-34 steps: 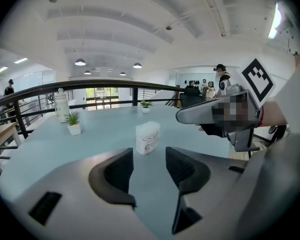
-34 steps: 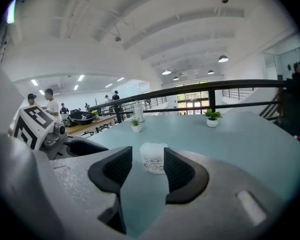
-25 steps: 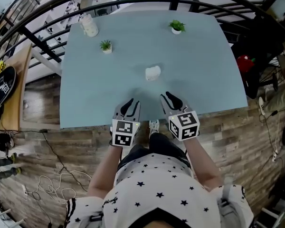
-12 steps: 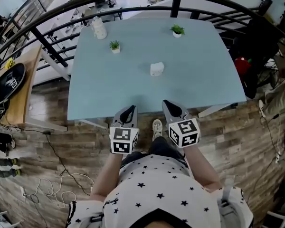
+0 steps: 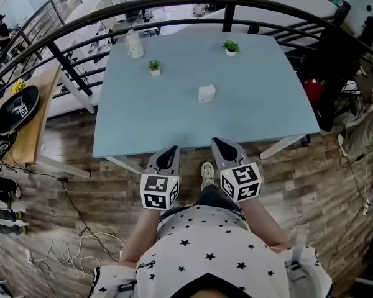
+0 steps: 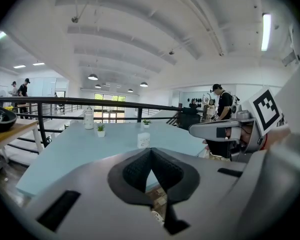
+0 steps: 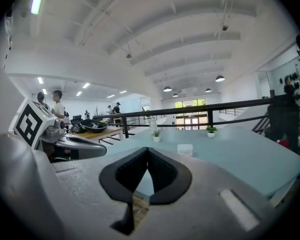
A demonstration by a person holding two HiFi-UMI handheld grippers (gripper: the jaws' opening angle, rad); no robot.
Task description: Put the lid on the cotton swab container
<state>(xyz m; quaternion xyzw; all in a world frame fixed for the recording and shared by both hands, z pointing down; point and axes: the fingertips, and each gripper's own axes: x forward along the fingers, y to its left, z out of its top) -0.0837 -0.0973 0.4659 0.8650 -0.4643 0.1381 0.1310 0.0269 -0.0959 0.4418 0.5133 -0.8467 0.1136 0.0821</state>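
The small white cotton swab container (image 5: 206, 94) stands near the middle of the light blue table (image 5: 261, 104); at this distance I cannot make out a separate lid. It also shows far ahead as a white box (image 6: 143, 140) in the left gripper view and as a white box (image 7: 184, 149) in the right gripper view. My left gripper (image 5: 173, 148) and right gripper (image 5: 215, 141) hang side by side just short of the table's front edge, over the wooden floor. Both are shut with nothing between the pads. The closed left gripper (image 6: 150, 150) and closed right gripper (image 7: 147, 150) point at the table.
Two small potted plants (image 5: 154, 66) (image 5: 230, 46) and a pale bottle (image 5: 135, 44) stand at the far side of the table. A black railing (image 5: 68, 73) curves behind it. A wooden side table with a black round object (image 5: 17, 109) is at the left. Cables lie on the floor (image 5: 62, 247).
I have backed away from the table, so it looks smaller and farther. Both grippers came back from over the front edge to above the floor, and their jaws have closed.
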